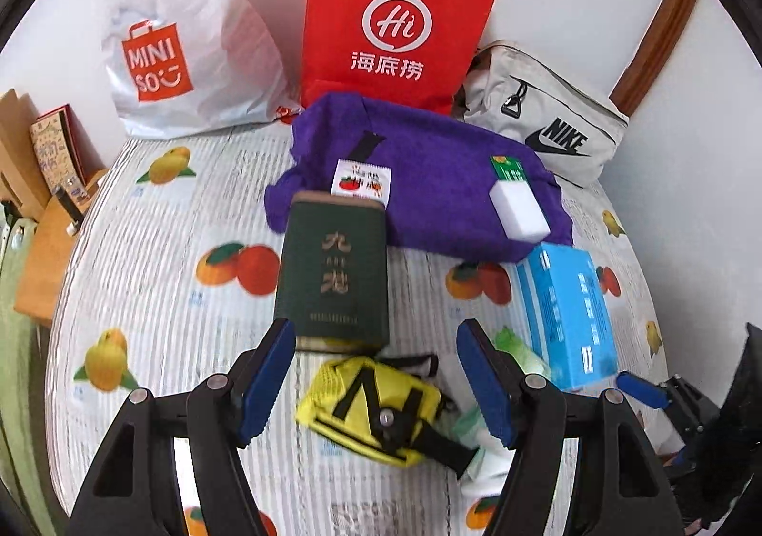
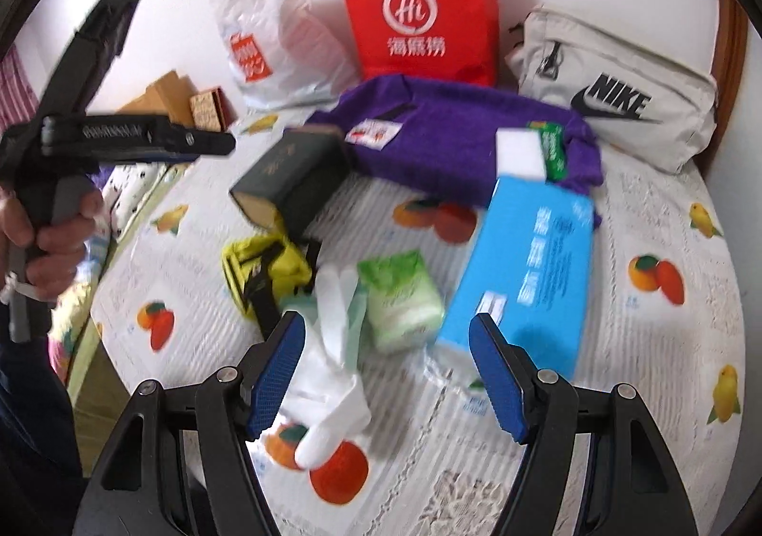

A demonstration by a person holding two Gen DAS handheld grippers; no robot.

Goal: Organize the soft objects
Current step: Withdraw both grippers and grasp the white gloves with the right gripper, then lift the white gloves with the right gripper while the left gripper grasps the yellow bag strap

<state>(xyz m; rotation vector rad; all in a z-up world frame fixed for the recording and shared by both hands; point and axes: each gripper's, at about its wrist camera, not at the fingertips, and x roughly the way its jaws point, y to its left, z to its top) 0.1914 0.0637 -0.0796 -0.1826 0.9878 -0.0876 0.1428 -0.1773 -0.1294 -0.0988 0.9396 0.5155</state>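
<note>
Lying between parted left tongs [image 1: 376, 386]: yellow pouch [image 1: 366, 407], untouched.

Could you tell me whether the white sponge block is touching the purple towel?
Touching. The left wrist view shows the white sponge block lying on top of the purple towel, purple cloth visible all around it.

Left gripper [image 1: 376, 381] over a fruit-print cloth [image 1: 157, 298], blue pads [image 1: 266, 381] apart, nothing clamped. Below the gap, a yellow pouch [image 1: 362, 407] with black straps. Just beyond, a dark green box [image 1: 333, 269] leaning onto a purple towel [image 1: 428, 183] (white sponge [image 1: 519, 212] on top). To the right, a blue box [image 1: 566, 312]. Against the wall: white bag [image 1: 176, 45], red bag [image 1: 395, 17], grey Nike pouch [image 1: 547, 117]
</note>
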